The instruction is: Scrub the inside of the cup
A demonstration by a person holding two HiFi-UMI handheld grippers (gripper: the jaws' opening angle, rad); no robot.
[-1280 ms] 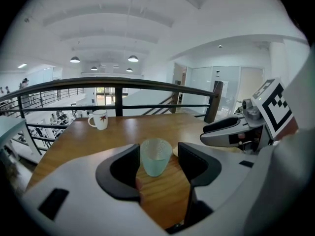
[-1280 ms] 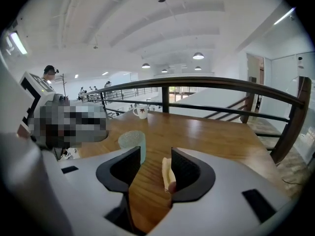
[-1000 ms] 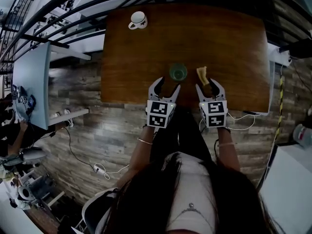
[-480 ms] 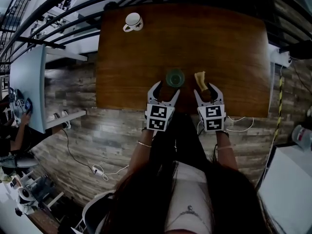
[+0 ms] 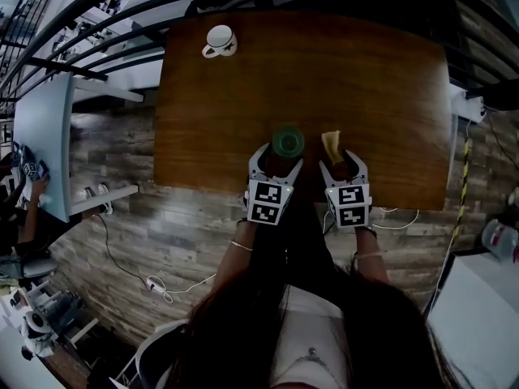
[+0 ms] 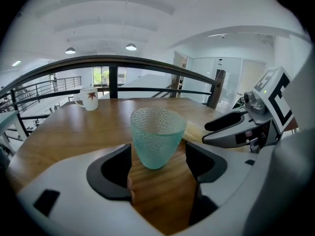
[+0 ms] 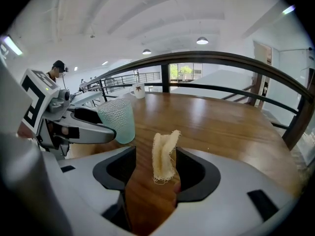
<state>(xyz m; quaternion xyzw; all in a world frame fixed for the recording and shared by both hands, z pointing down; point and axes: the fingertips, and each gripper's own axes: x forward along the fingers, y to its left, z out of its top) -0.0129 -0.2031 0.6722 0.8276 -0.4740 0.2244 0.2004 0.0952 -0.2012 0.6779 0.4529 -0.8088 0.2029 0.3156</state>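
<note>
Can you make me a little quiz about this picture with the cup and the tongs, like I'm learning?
1. True or false: the white mug stands right next to the green cup.
2. What stands between the jaws of the right tongs? A) a spoon B) a pale scrubber C) a plate
3. Are the left tongs squeezing the cup?
Key:
1. False: the mug is at the far corner of the table.
2. B.
3. No: the jaws stand apart on either side of it. Both tongs' jaws have just been opening.
</note>
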